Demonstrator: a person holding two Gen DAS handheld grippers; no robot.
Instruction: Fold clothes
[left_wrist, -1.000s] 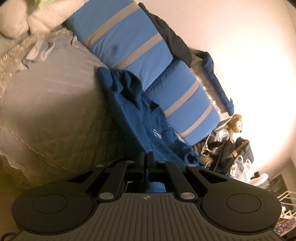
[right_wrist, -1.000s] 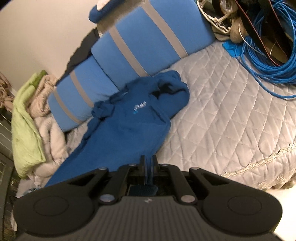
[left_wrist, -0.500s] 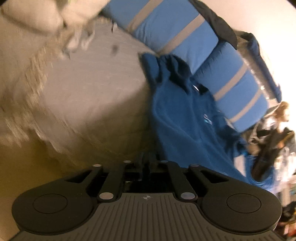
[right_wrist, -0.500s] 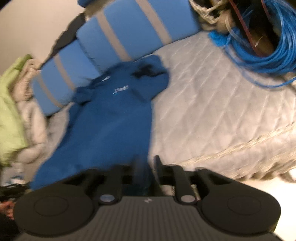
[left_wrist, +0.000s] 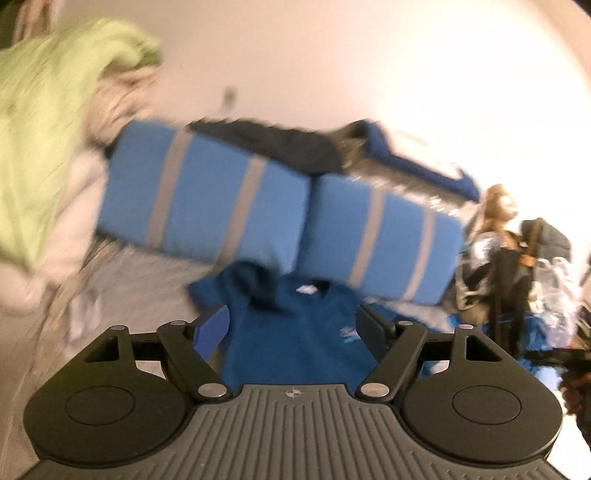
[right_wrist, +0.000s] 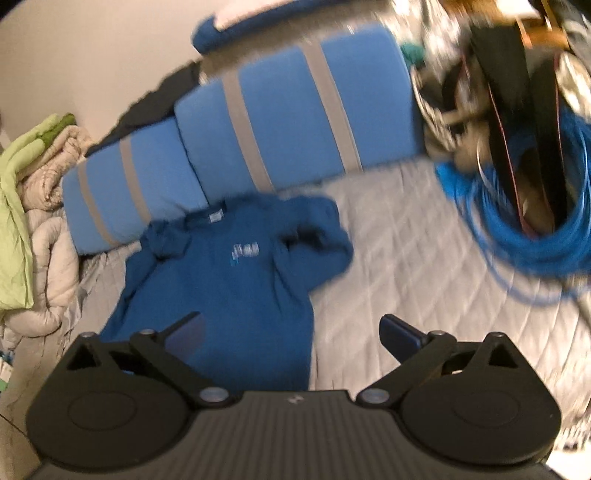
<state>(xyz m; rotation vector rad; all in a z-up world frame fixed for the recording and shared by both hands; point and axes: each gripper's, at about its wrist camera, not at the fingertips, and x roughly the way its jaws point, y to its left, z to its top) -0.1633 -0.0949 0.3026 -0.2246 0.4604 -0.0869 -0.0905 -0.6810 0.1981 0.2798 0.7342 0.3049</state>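
— Where's the sweatshirt relative to your grippers?

— The dark blue sweatshirt (left_wrist: 295, 332) lies on the grey quilted bedspread (right_wrist: 406, 258), filling the lower centre of the left wrist view between my left gripper's (left_wrist: 295, 326) spread fingers. In the right wrist view it sits centre-left, ahead of my right gripper (right_wrist: 291, 330).

— Holding anything?

— No. Both sets of fingers are wide apart with nothing between them, each pointing toward the blue striped cushions (right_wrist: 288, 110).

— How does it look?

— Front up, small pale chest logo (right_wrist: 243, 251) showing, collar toward the cushions, one sleeve (right_wrist: 317, 240) bunched at the right. Both views are blurred.
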